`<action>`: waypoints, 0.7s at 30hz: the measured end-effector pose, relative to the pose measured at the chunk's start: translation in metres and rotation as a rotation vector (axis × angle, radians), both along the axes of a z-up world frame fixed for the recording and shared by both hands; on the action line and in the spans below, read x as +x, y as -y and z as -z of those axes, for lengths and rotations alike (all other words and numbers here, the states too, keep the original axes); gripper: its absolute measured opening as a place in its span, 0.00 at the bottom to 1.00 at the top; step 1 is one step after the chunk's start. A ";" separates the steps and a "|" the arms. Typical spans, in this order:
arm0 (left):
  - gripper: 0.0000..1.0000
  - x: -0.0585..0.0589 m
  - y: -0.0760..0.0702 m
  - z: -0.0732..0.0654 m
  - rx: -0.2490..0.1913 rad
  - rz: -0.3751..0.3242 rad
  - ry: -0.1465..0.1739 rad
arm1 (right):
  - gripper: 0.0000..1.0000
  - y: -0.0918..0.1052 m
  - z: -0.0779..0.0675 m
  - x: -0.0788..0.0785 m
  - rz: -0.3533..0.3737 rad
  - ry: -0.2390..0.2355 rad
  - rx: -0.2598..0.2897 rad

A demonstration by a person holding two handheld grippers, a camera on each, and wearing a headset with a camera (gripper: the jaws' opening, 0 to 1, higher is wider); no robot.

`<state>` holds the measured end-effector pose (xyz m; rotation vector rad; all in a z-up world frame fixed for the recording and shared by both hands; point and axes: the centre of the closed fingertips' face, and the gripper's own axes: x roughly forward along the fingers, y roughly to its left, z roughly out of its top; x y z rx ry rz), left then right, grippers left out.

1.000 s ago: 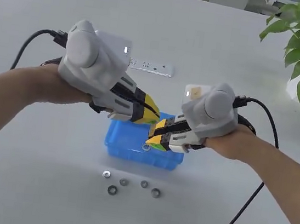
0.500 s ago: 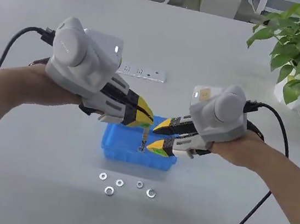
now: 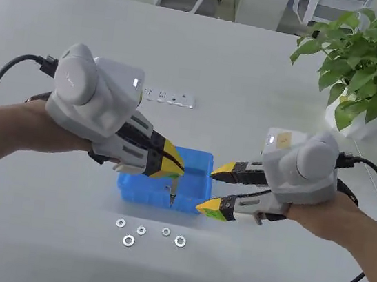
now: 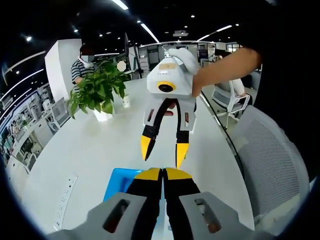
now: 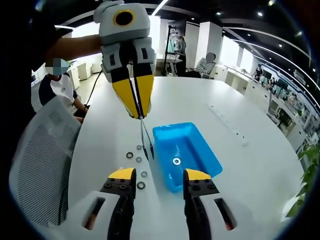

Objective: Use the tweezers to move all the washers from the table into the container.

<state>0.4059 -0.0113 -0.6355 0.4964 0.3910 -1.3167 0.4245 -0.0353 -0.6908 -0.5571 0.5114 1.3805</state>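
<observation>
One washer [image 5: 176, 161] inside blue container [image 5: 196, 136]

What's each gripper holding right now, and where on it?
Left gripper is shut on the tweezers, pinching their upper end, tips pointing down. Right gripper is open, holding nothing.

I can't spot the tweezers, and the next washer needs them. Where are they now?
In the right gripper view, the tweezers hang tips-down from the shut left gripper, just outside the blue container and close to the loose washers.
</observation>
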 end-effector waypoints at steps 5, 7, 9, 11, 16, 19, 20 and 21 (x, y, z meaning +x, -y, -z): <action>0.04 -0.005 0.003 0.006 0.000 0.007 -0.006 | 0.42 0.013 0.003 -0.008 0.029 0.001 0.001; 0.04 -0.007 0.004 0.009 0.002 0.010 -0.010 | 0.44 0.018 0.004 -0.011 0.043 -0.006 0.007; 0.04 -0.009 0.005 0.012 0.002 0.013 -0.013 | 0.45 0.021 0.004 -0.014 0.052 -0.008 0.011; 0.04 -0.011 0.006 0.014 -0.001 0.015 -0.014 | 0.47 0.025 0.005 -0.015 0.064 -0.009 0.010; 0.04 -0.014 0.010 0.020 -0.007 0.018 -0.023 | 0.52 0.032 0.009 -0.019 0.095 -0.018 0.013; 0.04 -0.015 0.013 0.024 -0.005 0.024 -0.024 | 0.52 0.034 0.012 -0.023 0.100 -0.025 0.012; 0.04 -0.016 0.013 0.026 -0.007 0.025 -0.026 | 0.52 0.035 0.012 -0.025 0.101 -0.028 0.017; 0.04 -0.016 0.014 0.027 -0.008 0.026 -0.026 | 0.52 0.035 0.012 -0.025 0.103 -0.030 0.018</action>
